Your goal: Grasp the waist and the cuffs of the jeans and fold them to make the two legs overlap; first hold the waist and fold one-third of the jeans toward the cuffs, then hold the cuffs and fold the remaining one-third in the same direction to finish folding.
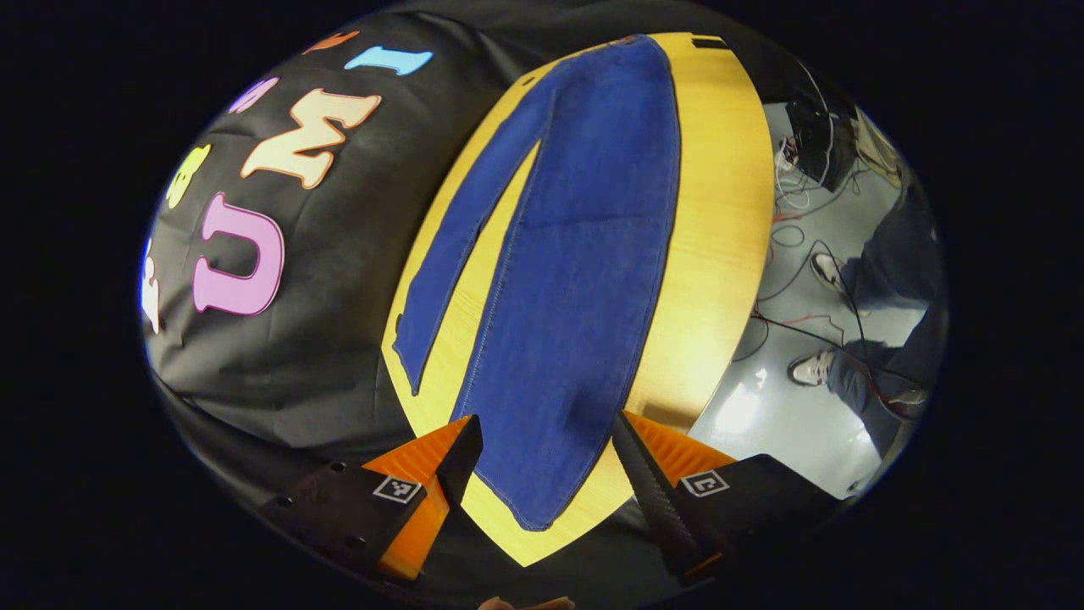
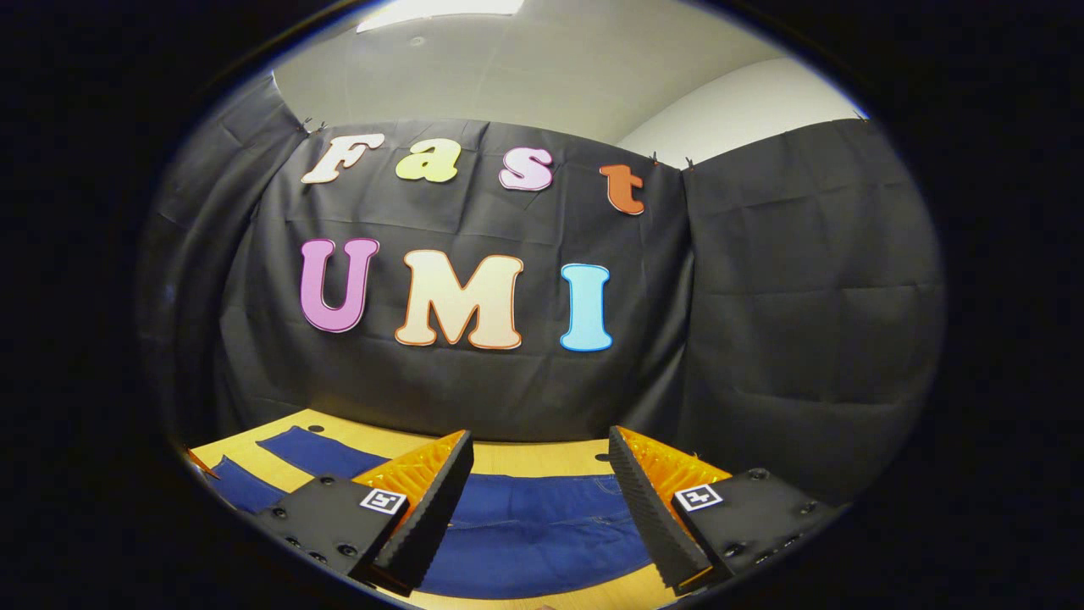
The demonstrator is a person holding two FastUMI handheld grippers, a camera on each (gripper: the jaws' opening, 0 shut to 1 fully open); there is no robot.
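- The jeans (image 1: 576,254) lie flat and spread open on the wooden table (image 1: 720,212), running from the bottom centre of the left gripper view up to its top centre. I judge they are laid out this way so that both ends can be reached before any fold is made.
- In the left gripper view the 2 legs are apart: 1 narrow leg goes toward the lower left and 1 wide leg fills the centre. So the legs do not overlap yet, and I think the task is at its start.
- The left gripper (image 1: 546,445) hangs above the near cuff at the bottom centre of its view, with its fingers apart and nothing between them. Probably it is lined up there to take this cuff.
- The right gripper (image 2: 538,483) is at the bottom centre of its view, fingers also spread wide and empty, above the jeans (image 2: 525,525) near the stitched part that looks like the waist.
- Count: 1 pair of jeans, 1 table, 2 grippers.
- At the right edge of the left gripper view, 2 shoes (image 1: 811,369) of a person stand on the floor (image 1: 779,424) among loose cables (image 1: 796,237).
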